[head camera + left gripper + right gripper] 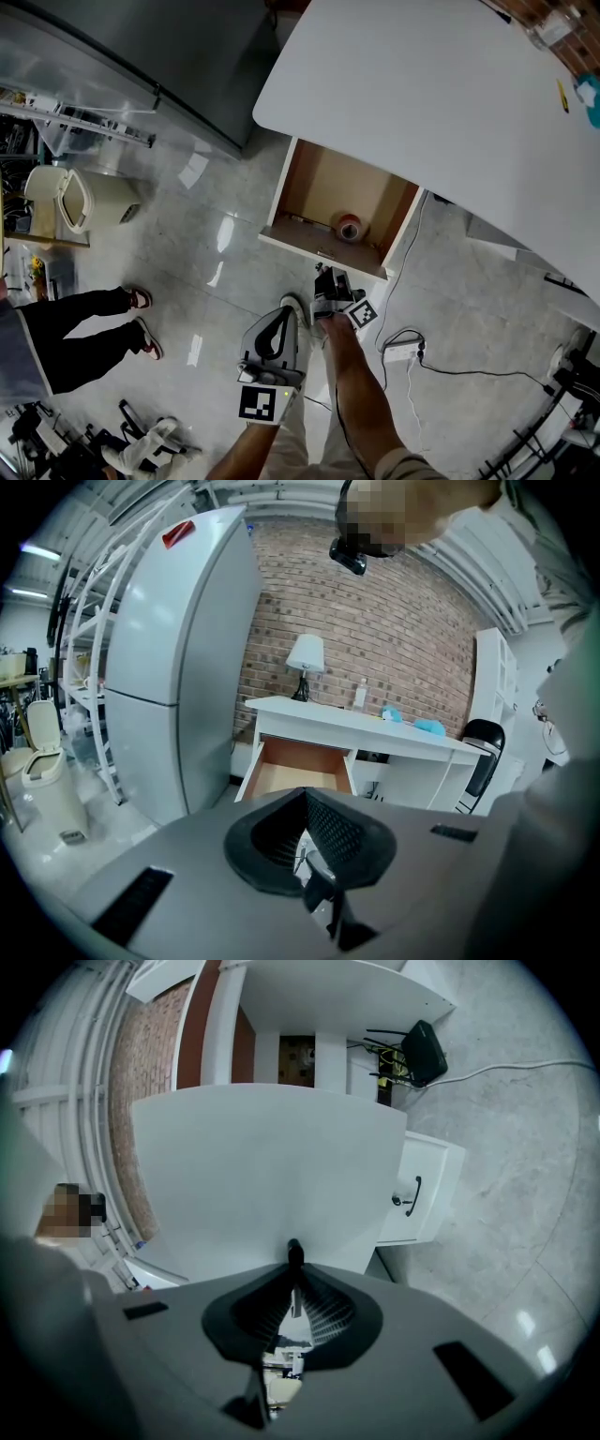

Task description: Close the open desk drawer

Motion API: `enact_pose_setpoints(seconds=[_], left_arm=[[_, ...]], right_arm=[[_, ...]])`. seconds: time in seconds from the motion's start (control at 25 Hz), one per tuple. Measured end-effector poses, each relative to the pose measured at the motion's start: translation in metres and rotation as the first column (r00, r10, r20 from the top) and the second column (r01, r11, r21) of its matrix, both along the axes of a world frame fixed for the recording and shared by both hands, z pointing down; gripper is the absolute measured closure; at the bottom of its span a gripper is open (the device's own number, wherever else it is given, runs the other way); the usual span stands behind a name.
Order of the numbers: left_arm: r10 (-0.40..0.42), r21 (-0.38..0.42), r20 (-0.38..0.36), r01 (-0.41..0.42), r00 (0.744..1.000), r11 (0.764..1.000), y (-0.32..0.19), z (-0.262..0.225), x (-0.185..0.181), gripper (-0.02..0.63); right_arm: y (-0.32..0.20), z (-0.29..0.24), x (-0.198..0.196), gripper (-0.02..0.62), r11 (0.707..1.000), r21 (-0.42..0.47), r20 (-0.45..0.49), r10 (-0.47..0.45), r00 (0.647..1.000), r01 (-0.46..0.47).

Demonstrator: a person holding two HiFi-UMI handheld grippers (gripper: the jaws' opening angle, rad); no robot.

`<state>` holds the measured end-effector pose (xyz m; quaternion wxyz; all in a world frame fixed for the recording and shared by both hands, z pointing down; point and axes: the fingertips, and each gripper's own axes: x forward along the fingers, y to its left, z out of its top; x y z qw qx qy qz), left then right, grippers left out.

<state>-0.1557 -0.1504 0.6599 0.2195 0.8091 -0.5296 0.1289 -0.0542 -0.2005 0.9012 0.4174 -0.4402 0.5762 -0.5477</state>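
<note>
The desk drawer point(323, 187) stands pulled out from under the white desk point(422, 94), with a tape roll point(350, 227) lying inside it. My right gripper point(327, 278) is at the drawer's white front point(272, 1166), and its jaws are closed on the small black handle point(294, 1252) at the front's middle. My left gripper point(273, 343) hangs back over the floor, shut and empty. In the left gripper view the open drawer point(295, 766) shows ahead, beyond the shut left gripper point(305, 794).
A grey fridge point(169, 56) stands left of the desk. On the floor are a beige bin point(80, 199), a person's legs point(84, 328) at the left, and a power strip with cable point(403, 352) at the right. A low white cabinet point(422, 1190) sits beside the drawer.
</note>
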Motion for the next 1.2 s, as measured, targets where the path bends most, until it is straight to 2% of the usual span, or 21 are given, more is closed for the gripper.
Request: enact_pose_setpoints(seconds=[0.48, 0.68, 0.88, 1.04, 1.12, 1.2], left_arm=[[-0.01, 0.001, -0.004, 0.01, 1.0, 1.0, 0.003, -0.008, 0.004, 0.598], [-0.012, 0.001, -0.011, 0.012, 1.0, 1.0, -0.001, -0.013, 0.005, 0.598], [-0.011, 0.002, -0.011, 0.011, 1.0, 1.0, -0.003, -0.015, 0.007, 0.598], [-0.004, -0.004, -0.009, 0.004, 1.0, 1.0, -0.003, -0.015, 0.011, 0.598], [-0.006, -0.009, -0.006, 0.006, 1.0, 1.0, -0.002, -0.013, 0.01, 0.598], [-0.013, -0.012, -0.004, 0.013, 1.0, 1.0, -0.001, -0.011, 0.008, 0.598]], right_arm=[[-0.001, -0.019, 0.0, 0.561, 1.0, 0.003, 0.011, -0.01, 1.0, 0.01], [-0.009, -0.031, 0.011, 0.56, 0.999, 0.029, 0.017, 0.032, 0.999, -0.033], [-0.012, -0.034, 0.013, 0.56, 0.999, 0.019, 0.021, 0.027, 0.999, -0.027], [-0.028, -0.06, 0.019, 0.558, 0.995, 0.089, 0.051, 0.051, 0.997, -0.055], [-0.044, -0.074, 0.018, 0.557, 0.99, 0.137, 0.039, 0.032, 0.999, -0.037], [-0.058, -0.079, 0.017, 0.555, 0.99, 0.141, 0.025, 0.014, 1.0, -0.018]])
